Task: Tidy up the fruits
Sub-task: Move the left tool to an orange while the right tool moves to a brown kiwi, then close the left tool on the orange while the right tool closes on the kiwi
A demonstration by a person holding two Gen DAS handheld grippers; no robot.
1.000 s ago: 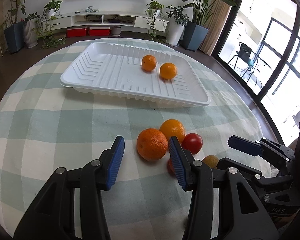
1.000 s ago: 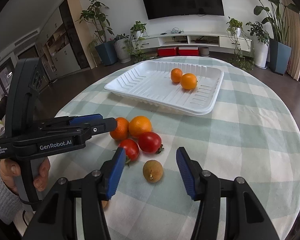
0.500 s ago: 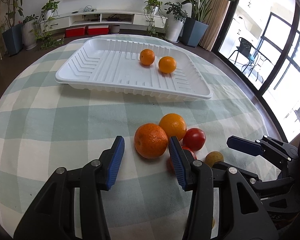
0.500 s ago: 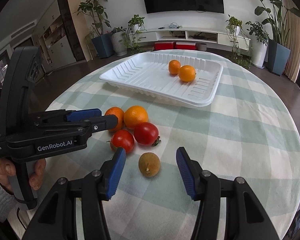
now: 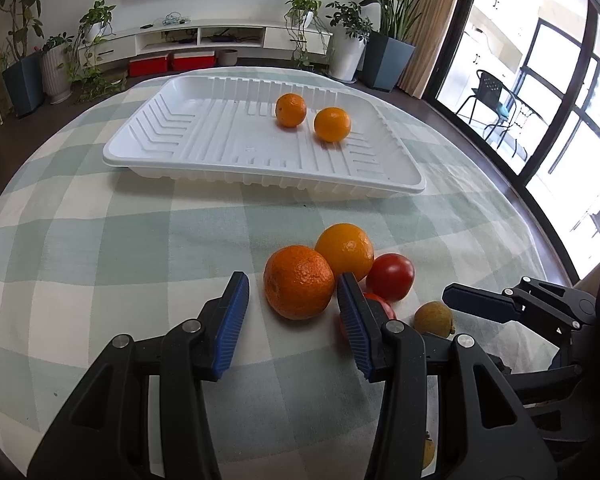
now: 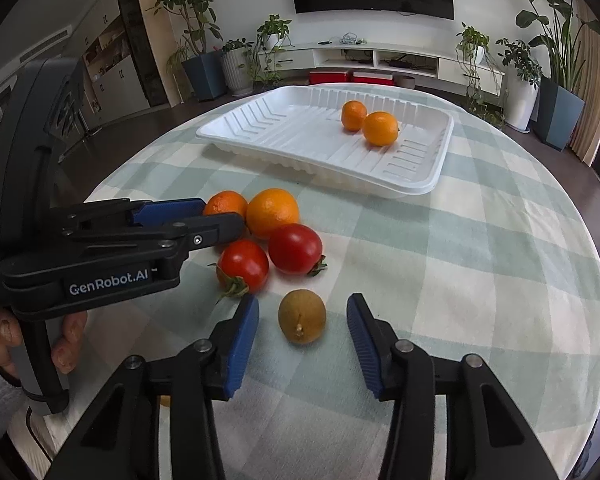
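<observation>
A white ribbed tray [image 5: 204, 148] [image 6: 300, 136] at the far side of the table holds two oranges [image 5: 332, 124] [image 6: 380, 128]. Nearer lie a rough orange [image 5: 299, 282] [image 6: 226, 204], a smooth orange [image 5: 345, 250] [image 6: 273, 212], two tomatoes [image 6: 295, 249] [image 6: 242, 266] and a brown kiwi [image 6: 302, 316] [image 5: 434, 319]. My left gripper [image 5: 292, 304] is open with its blue pads on either side of the rough orange, not touching. My right gripper [image 6: 302, 328] is open around the kiwi with gaps on both sides.
The round table has a green and white checked cloth [image 5: 100, 260]. Its edge drops off to the right, near the windows. Beyond it stand potted plants and a TV shelf [image 5: 204, 36]. A small orange piece [image 5: 428, 452] shows under the right tool.
Both grippers have moved forward and lower toward the fruit. The rough orange now sits between the left pads and the kiwi between the right pads. Both stay open.
</observation>
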